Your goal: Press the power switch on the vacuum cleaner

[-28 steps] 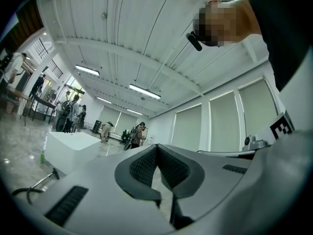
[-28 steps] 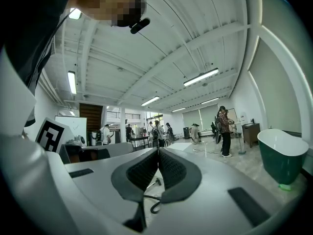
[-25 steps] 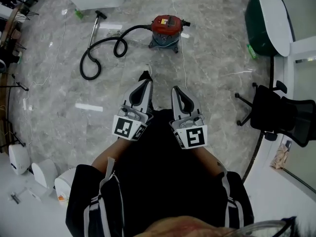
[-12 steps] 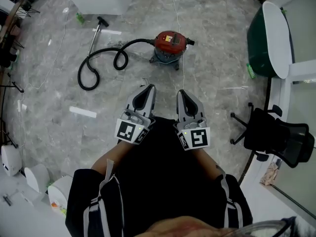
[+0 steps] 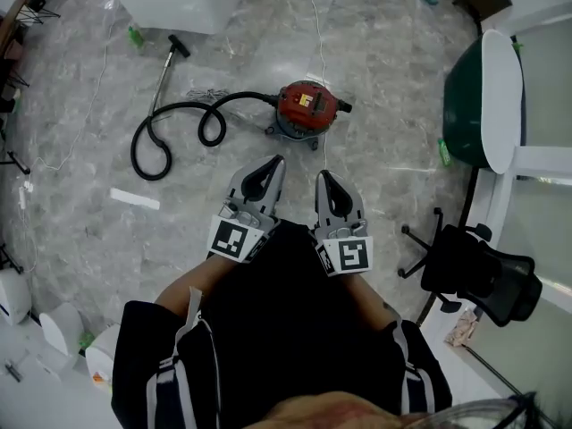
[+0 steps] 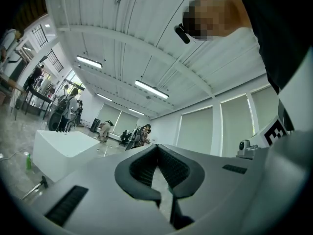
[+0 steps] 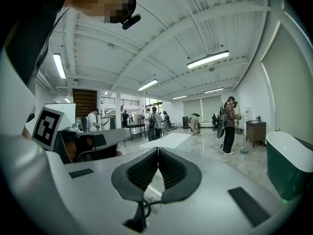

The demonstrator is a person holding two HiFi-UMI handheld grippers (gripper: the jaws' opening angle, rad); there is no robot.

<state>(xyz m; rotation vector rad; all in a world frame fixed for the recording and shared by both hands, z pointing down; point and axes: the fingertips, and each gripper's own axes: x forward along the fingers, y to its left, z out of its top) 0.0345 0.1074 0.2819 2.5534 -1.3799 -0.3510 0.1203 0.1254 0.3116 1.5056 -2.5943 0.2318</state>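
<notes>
Plainly not yet at the switch. Holds the left gripper [image 5: 271, 163] and the right gripper [image 5: 323, 176] side by side just ahead of the body, both pointed forward across the floor [image 5: 393, 150]. Each pinched fully closed at the tips, with nothing caught between. Stands well apart from the vacuum cleaner [image 5: 307, 107], found straight ahead toward the floor's far side, upright on its base with the red lid up. Trails a black hose [image 5: 170, 123] in loops toward the left edge, ending in a metal wand [image 5: 166, 65]. Shows a small yellow-and-white patch on the lid, too small to confirm as the power switch.

Likely to go wrong in three ways. Could snag a foot while walking in, either on the hose loops or on the thin white cable [image 5: 313, 25] running from the canister toward the far edge. Could shove the canister away instead of tripping the switch if pressed sideways rather than straight down, given a free-standing body on smooth stone. Could also miss the button altogether, with closed tips forming a narrow point and the switch not yet located. Better to crouch, find it, then press squarely.
</notes>
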